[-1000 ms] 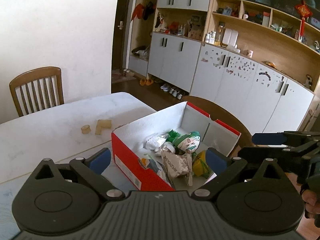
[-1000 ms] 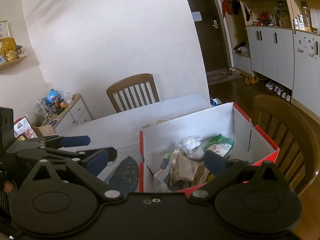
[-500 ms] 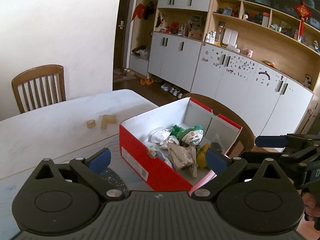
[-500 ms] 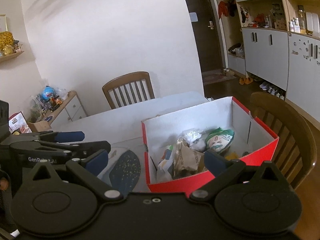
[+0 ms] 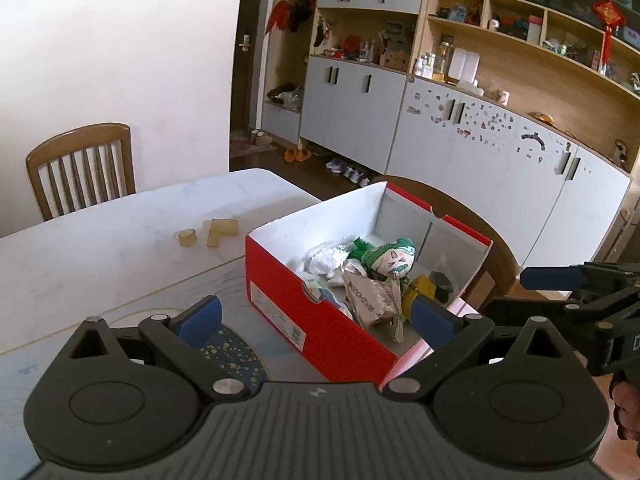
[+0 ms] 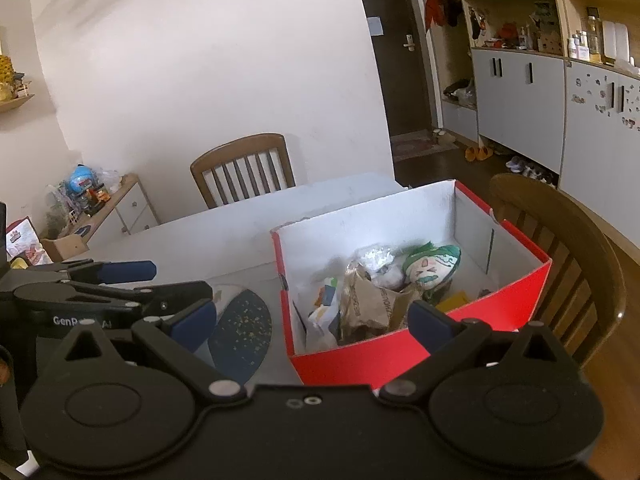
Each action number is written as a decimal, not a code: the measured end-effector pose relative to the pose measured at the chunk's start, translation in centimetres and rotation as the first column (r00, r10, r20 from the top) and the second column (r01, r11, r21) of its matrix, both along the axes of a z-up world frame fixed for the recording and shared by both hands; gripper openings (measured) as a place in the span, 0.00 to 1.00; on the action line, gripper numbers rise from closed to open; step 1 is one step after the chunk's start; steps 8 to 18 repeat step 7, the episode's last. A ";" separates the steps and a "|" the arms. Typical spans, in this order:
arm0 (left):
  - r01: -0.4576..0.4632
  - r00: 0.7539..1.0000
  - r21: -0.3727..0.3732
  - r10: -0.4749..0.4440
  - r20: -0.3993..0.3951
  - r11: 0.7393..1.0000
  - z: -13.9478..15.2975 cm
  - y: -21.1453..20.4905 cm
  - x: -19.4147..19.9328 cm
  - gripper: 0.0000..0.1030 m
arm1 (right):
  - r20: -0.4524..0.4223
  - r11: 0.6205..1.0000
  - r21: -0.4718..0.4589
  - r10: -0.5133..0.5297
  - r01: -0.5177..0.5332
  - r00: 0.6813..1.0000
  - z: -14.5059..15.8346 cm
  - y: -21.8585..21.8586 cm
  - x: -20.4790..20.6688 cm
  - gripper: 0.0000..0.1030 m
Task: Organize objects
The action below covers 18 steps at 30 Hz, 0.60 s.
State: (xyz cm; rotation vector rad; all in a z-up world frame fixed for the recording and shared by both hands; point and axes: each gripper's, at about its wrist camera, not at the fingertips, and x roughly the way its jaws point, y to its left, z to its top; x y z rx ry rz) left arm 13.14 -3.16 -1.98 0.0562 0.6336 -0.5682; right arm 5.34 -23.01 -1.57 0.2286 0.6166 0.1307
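A red shoebox (image 5: 320, 320) with white inside walls stands on the white table (image 5: 100, 256); it also shows in the right wrist view (image 6: 400, 354). Inside lie a green-haired plush doll (image 5: 390, 258), a crumpled brown paper bag (image 5: 370, 294), white wrappers and a yellow item (image 5: 420, 290). My left gripper (image 5: 316, 316) is open and empty above the box's near side. My right gripper (image 6: 312, 320) is open and empty over the box's near wall. Each gripper shows at the edge of the other's view.
Two small tan blocks (image 5: 208, 234) lie on the table behind the box. A dark blue speckled mat (image 6: 240, 326) lies left of the box. Wooden chairs stand at the far side (image 5: 80, 168) and right of the box (image 6: 568, 248). Cabinets line the room's right wall.
Both grippers have pulled back and risen a little, so the box looks farther away and more of it shows. Both stay open and empty.
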 end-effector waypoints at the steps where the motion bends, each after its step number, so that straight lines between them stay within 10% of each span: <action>1: 0.006 1.000 0.001 -0.006 0.001 1.000 0.0 -0.1 0.0 0.99 | -0.002 1.000 0.001 -0.003 0.003 1.000 0.0 0.0 0.0 0.99; 18: 0.022 1.000 0.004 -0.022 0.012 1.000 -0.1 -0.2 -0.2 0.99 | -0.014 1.000 0.004 -0.021 0.021 1.000 -0.3 -0.1 -0.1 0.99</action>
